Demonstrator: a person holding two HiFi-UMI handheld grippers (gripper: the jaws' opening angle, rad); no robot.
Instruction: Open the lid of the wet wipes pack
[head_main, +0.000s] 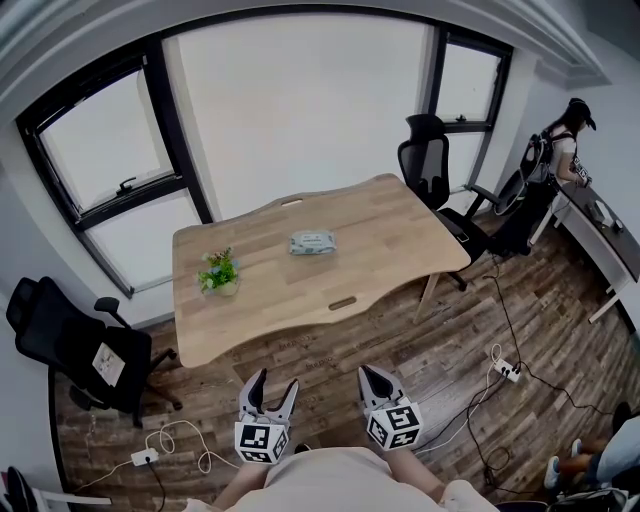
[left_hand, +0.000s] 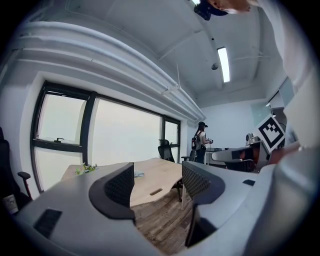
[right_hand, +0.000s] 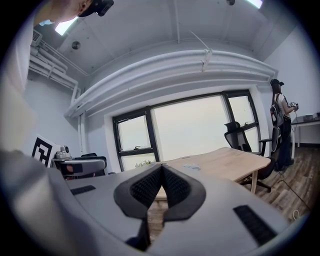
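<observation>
A pale blue-green wet wipes pack (head_main: 312, 243) lies flat near the middle of the wooden table (head_main: 400, 240), lid side up. Both grippers hang over the floor on the near side of the table, well short of the pack. My left gripper (head_main: 275, 388) is open, with nothing between its jaws. My right gripper (head_main: 369, 377) is shut, its pads pressed together and empty. In the left gripper view the pack (left_hand: 138, 174) is a small patch on the table beyond the open left gripper (left_hand: 158, 181). In the right gripper view the pack (right_hand: 192, 167) shows just past the shut right gripper (right_hand: 161, 186).
A small potted plant (head_main: 219, 272) stands near the table's left end. Black office chairs sit at the far right (head_main: 428, 165) and near left (head_main: 60, 340). Cables and power strips (head_main: 508, 373) lie on the wood floor. A person (head_main: 560, 150) stands at a desk at far right.
</observation>
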